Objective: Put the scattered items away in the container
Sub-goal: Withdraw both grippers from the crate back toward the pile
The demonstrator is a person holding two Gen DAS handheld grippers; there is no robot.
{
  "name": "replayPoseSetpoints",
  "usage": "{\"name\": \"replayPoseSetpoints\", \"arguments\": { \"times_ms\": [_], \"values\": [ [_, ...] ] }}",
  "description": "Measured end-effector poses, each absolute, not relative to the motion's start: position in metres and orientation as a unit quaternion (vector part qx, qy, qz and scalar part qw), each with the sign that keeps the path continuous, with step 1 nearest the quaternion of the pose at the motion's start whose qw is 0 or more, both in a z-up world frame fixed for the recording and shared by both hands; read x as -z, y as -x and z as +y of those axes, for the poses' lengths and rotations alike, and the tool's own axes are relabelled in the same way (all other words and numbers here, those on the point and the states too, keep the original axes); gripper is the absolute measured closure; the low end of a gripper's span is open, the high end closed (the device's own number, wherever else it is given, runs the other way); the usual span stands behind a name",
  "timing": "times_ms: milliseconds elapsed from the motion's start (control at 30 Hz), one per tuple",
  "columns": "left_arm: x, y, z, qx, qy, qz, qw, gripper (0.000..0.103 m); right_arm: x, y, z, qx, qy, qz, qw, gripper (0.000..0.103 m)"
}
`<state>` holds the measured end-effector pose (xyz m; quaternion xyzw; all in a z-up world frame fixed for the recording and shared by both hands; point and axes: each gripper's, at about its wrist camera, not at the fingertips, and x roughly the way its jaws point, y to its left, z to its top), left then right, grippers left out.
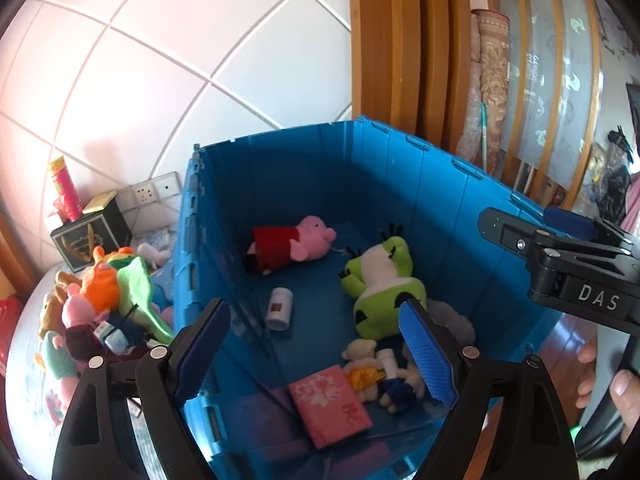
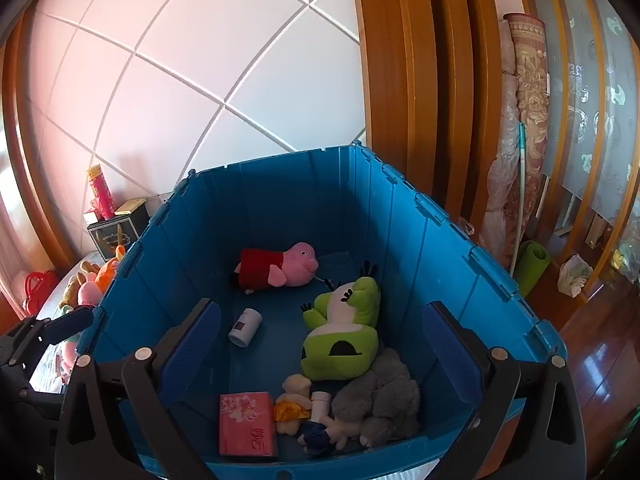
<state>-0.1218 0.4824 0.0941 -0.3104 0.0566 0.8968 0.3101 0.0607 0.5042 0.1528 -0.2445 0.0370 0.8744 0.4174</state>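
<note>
A blue plastic crate (image 1: 400, 168) (image 2: 400, 208) holds a pink pig plush (image 1: 296, 244) (image 2: 280, 266), a green frog plush (image 1: 380, 284) (image 2: 344, 332), a white bottle (image 1: 279, 307) (image 2: 245, 327), a pink packet (image 1: 330, 404) (image 2: 248, 424), small dolls (image 2: 296, 404) and a grey plush (image 2: 380, 396). A heap of plush toys (image 1: 108, 300) (image 2: 92, 280) lies on the bed left of the crate. My left gripper (image 1: 316, 348) is open and empty above the crate's near left side. My right gripper (image 2: 320, 352) is open and empty above the crate; it shows in the left wrist view (image 1: 560, 240).
A dark gift box (image 1: 92, 236) (image 2: 114, 232) and a red-yellow tube (image 1: 64, 188) (image 2: 100, 190) stand by the tiled wall. Wooden door frames (image 2: 400, 80), a rolled rug (image 2: 528, 120) and a green mat roll (image 2: 530, 266) stand right of the crate on the wood floor.
</note>
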Motion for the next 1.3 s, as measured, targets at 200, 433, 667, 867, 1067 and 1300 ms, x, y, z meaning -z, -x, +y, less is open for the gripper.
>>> {"name": "replayPoseSetpoints", "arguments": {
  "times_ms": [200, 433, 667, 867, 1067, 1300],
  "values": [
    [-0.096, 0.126, 0.440, -0.909, 0.298, 0.039, 0.288, 0.013, -0.149, -0.044, 0.474, -0.882, 0.238, 0.021, 0.406, 0.000],
    [-0.087, 0.147, 0.365, -0.924, 0.293, 0.019, 0.247, 0.008, -0.144, 0.002, 0.424, -0.898, 0.230, 0.000, 0.376, 0.000],
    [-0.060, 0.176, 0.264, -0.931, 0.307, 0.010, 0.195, 0.004, -0.122, 0.069, 0.359, -0.913, 0.236, -0.019, 0.332, 0.000],
    [-0.008, 0.203, 0.172, -0.927, 0.345, 0.019, 0.150, 0.004, -0.085, 0.123, 0.306, -0.922, 0.245, -0.020, 0.297, 0.000],
    [0.053, 0.220, 0.098, -0.912, 0.390, 0.012, 0.126, 0.004, -0.024, 0.176, 0.274, -0.918, 0.298, -0.005, 0.263, 0.000],
    [0.114, 0.226, 0.039, -0.891, 0.443, -0.001, 0.095, 0.004, 0.049, 0.230, 0.254, -0.899, 0.392, 0.001, 0.196, 0.000]
  ]
}}
